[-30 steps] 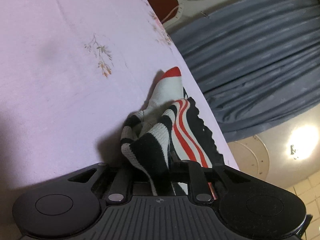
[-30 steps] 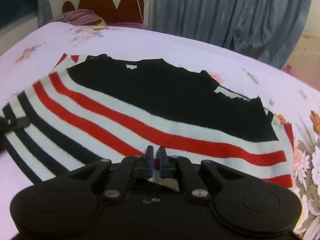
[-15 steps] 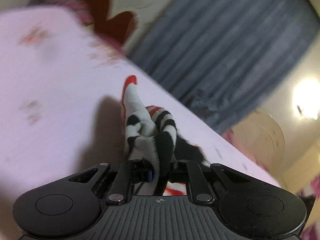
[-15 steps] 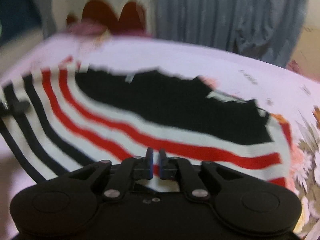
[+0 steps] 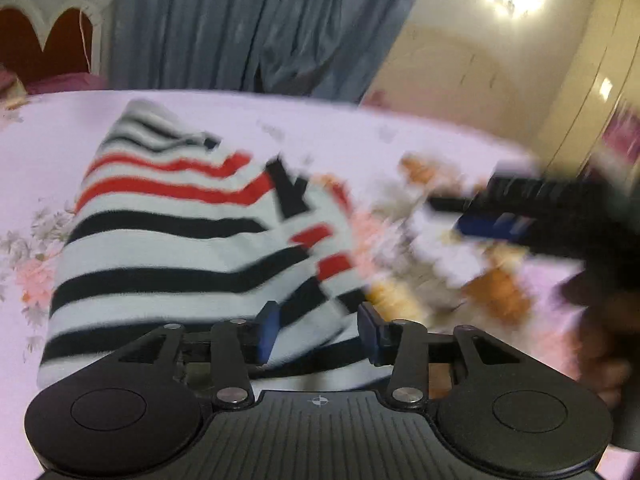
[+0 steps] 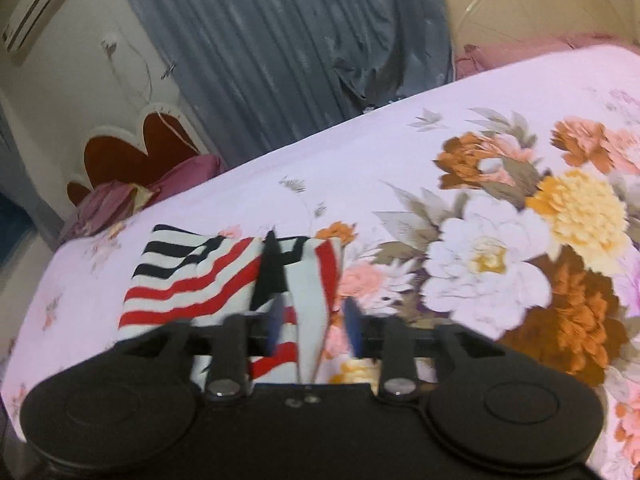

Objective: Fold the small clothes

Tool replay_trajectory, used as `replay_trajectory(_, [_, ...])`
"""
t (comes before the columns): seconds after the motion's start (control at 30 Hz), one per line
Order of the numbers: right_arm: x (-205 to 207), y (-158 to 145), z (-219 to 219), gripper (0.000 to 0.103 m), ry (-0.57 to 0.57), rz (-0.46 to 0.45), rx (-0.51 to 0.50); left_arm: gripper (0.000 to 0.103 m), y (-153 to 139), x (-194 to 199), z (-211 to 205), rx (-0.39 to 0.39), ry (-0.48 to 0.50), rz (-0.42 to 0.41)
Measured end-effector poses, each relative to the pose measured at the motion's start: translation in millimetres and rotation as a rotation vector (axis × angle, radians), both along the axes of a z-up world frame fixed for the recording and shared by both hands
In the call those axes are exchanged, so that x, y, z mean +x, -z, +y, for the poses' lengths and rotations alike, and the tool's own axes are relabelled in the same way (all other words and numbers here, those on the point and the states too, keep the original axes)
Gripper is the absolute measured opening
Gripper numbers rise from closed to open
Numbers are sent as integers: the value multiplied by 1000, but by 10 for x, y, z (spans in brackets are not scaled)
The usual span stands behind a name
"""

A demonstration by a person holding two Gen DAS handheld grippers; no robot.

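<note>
The striped sweater (image 5: 192,240) has been folded over on the bed (image 6: 360,152); both grippers' fingers (image 5: 267,330) (image 6: 275,322) are opening, releasing it.

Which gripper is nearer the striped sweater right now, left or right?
About equal. The left gripper is opening over the near edge of the striped sweater, fabric between its jaws. The right gripper is opening at the sweater's right end.
</note>
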State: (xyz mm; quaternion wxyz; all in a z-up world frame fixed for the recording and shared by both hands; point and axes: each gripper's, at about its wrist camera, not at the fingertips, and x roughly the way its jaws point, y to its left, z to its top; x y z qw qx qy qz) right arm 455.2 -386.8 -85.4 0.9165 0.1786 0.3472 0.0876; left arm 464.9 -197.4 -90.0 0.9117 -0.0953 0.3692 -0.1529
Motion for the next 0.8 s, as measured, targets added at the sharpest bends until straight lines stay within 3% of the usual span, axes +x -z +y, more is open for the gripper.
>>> replay_trajectory(0.1, [7, 29, 7, 46, -64, 8, 72, 42, -283, -132, 477, -46, -81, -75])
replay_trajectory(0.2, [122, 103, 159, 47, -136, 39, 171, 42, -272, 13, 935, -24, -185, -65])
replay_trajectory(0.4, [449, 370, 532, 57, -175, 143, 211, 42, 75, 395, 1373, 44, -260, 25])
replay_trajectory(0.63, [687, 611, 858, 56, -203, 262, 198, 36, 491, 664, 1406, -51, -223, 87])
replay_trajectory(0.7, [682, 571, 1002, 44, -223, 247, 141, 36, 474, 692, 1412, -39, -193, 88])
replay_trajectory(0.77, [640, 491, 1150, 25, -247, 213, 62, 32, 419, 705, 1363, -4, -155, 66])
replay_trajectory(0.8, [605, 432, 1196, 23, -261, 180, 27, 30, 398, 715, 1323, 12, -140, 51])
